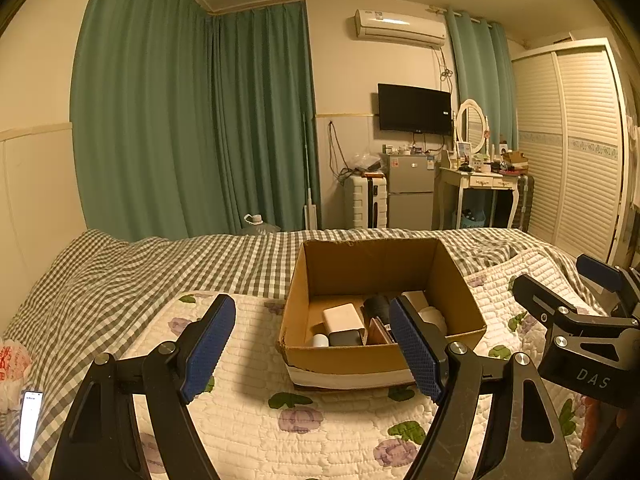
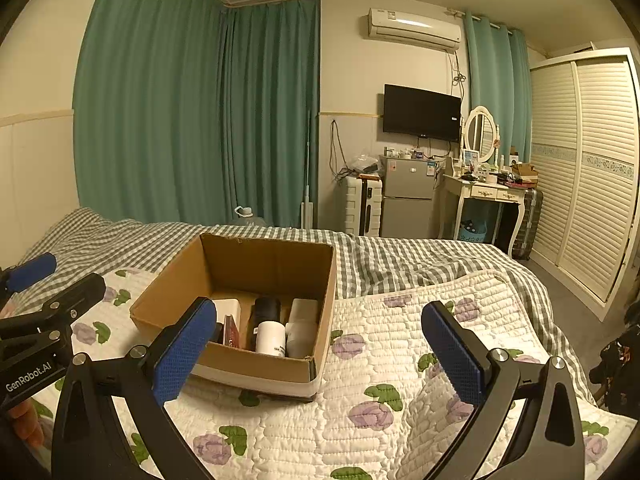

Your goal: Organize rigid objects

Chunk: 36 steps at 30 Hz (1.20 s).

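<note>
An open cardboard box (image 1: 348, 356) sits on the flowered quilt (image 1: 248, 412) on the bed; it also shows in the right wrist view (image 2: 248, 368). Inside lie several items: a cream rectangular case (image 1: 343, 317), a dark case (image 1: 345, 338), a black cylinder (image 2: 267, 307), a white bottle (image 2: 271, 338) and white containers (image 2: 302, 322). My left gripper (image 1: 312, 352) is open and empty, held above the quilt just in front of the box. My right gripper (image 2: 320, 356) is open and empty, to the right of the box's near corner.
A phone (image 1: 30, 424) and a red-printed plastic bag (image 1: 12, 364) lie on the checked sheet at the bed's left. Beyond the bed stand green curtains, a suitcase (image 1: 366, 202), a small fridge (image 1: 412, 192), a dressing table (image 1: 480, 184) and a louvred wardrobe (image 1: 576, 148).
</note>
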Motion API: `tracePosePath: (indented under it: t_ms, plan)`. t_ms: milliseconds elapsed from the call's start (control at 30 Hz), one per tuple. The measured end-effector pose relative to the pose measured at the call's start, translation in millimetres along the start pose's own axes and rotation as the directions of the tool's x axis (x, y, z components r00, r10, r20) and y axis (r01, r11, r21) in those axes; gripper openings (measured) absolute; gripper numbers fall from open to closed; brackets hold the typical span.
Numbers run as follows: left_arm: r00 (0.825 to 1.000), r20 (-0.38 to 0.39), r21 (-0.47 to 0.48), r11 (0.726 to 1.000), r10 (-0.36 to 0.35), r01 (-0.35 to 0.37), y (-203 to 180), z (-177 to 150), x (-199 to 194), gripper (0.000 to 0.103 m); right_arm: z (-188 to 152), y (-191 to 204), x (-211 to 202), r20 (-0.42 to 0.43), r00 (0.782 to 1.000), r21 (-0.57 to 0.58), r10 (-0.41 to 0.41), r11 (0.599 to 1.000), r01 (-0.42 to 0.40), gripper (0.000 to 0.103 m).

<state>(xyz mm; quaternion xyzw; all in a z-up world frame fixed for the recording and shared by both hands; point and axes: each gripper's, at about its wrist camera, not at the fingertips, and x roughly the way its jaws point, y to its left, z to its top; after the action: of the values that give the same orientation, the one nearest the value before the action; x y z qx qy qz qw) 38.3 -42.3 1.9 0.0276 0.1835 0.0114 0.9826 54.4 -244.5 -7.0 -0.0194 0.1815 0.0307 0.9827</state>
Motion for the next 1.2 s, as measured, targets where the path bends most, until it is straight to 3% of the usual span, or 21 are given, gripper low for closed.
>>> tracePosePath:
  t_ms: [1200]
  plan:
    - [1.0,-0.009,-0.013,1.0,-0.001,0.0,1.1,-1.8,-0.4,0.082,-3.0,-0.5,1.2,-0.012,1.0,-0.002,-0.001,1.0,0.001,0.103]
